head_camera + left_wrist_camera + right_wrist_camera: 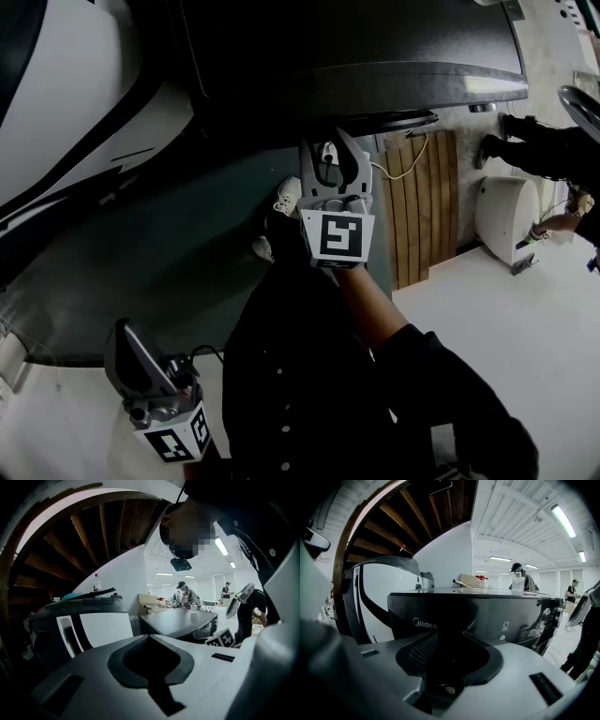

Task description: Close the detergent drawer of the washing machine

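The dark washing machine (pixel 356 47) fills the top of the head view. Its front panel with a white logo (pixel 424 623) faces my right gripper. My right gripper (pixel 333 150) points up at the machine's front edge with its jaws spread; I see nothing gripped. In the right gripper view a dark upright shape sits between the jaws (pixel 452 634), and I cannot tell whether it is the detergent drawer. My left gripper (pixel 124 330) hangs low at the left, away from the machine, fingers together and empty. From it the machine's top (pixel 180 623) shows further off.
A large white appliance with black stripes (pixel 56 94) stands left of the machine. A wooden slat board (pixel 427 206) and a white bin (pixel 506 216) lie to the right. A person in black (pixel 553 150) stands at the right edge. Other people (pixel 185 592) work in the background.
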The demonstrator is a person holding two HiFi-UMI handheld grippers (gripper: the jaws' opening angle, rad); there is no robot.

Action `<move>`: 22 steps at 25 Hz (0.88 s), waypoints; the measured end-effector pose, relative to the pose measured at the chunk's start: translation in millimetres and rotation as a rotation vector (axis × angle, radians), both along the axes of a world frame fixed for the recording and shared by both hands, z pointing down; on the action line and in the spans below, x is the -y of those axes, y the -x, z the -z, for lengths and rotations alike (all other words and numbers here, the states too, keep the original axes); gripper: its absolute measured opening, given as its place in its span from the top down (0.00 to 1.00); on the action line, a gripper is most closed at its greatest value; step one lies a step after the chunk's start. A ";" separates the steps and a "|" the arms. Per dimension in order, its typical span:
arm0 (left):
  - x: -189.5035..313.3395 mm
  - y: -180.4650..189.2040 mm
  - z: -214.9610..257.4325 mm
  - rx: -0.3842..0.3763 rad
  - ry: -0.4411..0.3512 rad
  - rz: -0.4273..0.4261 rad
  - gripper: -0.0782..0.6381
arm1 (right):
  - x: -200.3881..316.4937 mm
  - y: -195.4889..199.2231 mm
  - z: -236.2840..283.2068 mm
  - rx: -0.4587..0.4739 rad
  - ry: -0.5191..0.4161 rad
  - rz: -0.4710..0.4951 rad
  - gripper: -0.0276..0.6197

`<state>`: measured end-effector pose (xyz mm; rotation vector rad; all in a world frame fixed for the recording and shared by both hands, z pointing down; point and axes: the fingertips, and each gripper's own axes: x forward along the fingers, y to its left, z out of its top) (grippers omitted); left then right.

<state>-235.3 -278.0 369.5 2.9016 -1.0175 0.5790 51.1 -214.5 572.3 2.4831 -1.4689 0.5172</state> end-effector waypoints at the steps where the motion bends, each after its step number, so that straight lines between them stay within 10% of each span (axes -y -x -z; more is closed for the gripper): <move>1: 0.4 -0.5 0.2 0.000 -0.001 -0.001 0.87 | 0.3 -0.8 0.0 -0.001 0.004 -0.010 0.70; 22: 9.9 -17.7 12.8 -0.031 -0.030 -0.026 0.87 | 3.5 1.4 0.0 0.034 0.082 0.051 0.70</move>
